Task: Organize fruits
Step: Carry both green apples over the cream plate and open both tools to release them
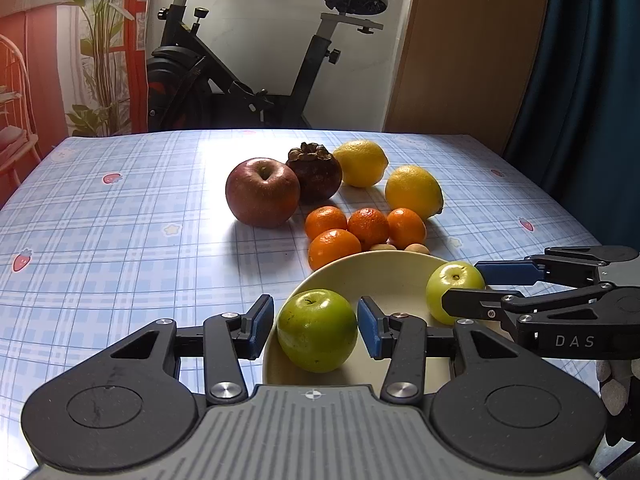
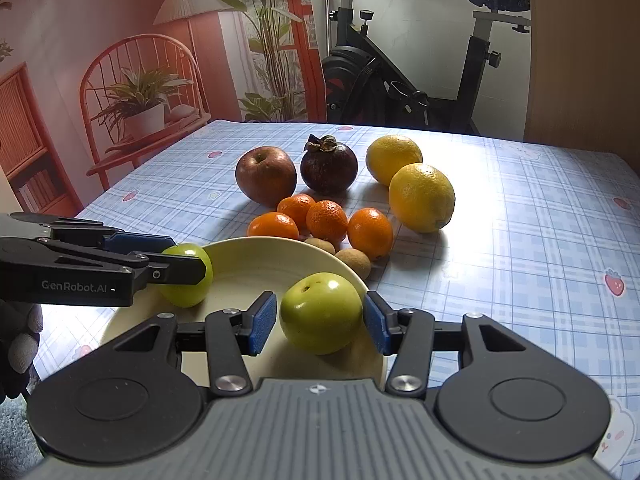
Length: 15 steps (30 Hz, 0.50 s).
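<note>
A cream plate (image 1: 360,258) (image 2: 256,272) lies on the near part of the checked tablecloth. My left gripper (image 1: 316,320) (image 2: 188,260) is shut on a green apple (image 1: 317,330) (image 2: 180,294) over the plate's left side. My right gripper (image 2: 320,316) (image 1: 460,284) is shut on a second green apple (image 2: 320,314) (image 1: 452,276) at the plate's right rim. Whether either apple rests on the plate is unclear. Behind the plate lie several tangerines (image 1: 344,232), two small brown fruits (image 2: 352,262), a red apple (image 1: 262,192), a mangosteen (image 1: 316,174) and two lemons (image 1: 414,192) (image 1: 362,162).
The loose fruit sits bunched mid-table just beyond the plate. Bare tablecloth (image 1: 120,240) spreads to the left and to the right (image 2: 540,240). An exercise bike (image 1: 248,80) stands past the far table edge. A gloved hand (image 2: 20,340) holds the left gripper.
</note>
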Each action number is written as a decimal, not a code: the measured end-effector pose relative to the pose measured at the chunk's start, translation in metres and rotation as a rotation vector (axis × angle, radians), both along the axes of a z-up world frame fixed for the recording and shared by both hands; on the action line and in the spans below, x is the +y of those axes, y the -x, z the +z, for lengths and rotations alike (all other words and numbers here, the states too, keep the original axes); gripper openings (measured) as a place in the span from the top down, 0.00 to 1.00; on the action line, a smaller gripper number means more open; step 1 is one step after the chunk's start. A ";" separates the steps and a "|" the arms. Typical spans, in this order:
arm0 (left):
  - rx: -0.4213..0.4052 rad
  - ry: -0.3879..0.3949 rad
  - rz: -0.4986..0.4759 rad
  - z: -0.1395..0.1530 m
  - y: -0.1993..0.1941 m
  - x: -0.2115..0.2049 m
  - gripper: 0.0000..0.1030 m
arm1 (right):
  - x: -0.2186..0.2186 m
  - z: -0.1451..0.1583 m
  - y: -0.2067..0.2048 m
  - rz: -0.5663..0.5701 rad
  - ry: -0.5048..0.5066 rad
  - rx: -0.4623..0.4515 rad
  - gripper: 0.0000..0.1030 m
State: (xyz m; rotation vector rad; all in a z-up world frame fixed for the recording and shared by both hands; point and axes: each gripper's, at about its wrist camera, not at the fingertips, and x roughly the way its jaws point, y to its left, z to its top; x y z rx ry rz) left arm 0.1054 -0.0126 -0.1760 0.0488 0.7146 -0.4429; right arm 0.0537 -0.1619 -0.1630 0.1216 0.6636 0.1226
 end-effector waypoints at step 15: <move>-0.076 0.042 0.061 0.031 -0.009 0.007 0.53 | -0.028 0.023 0.001 -0.057 -0.070 -0.046 0.51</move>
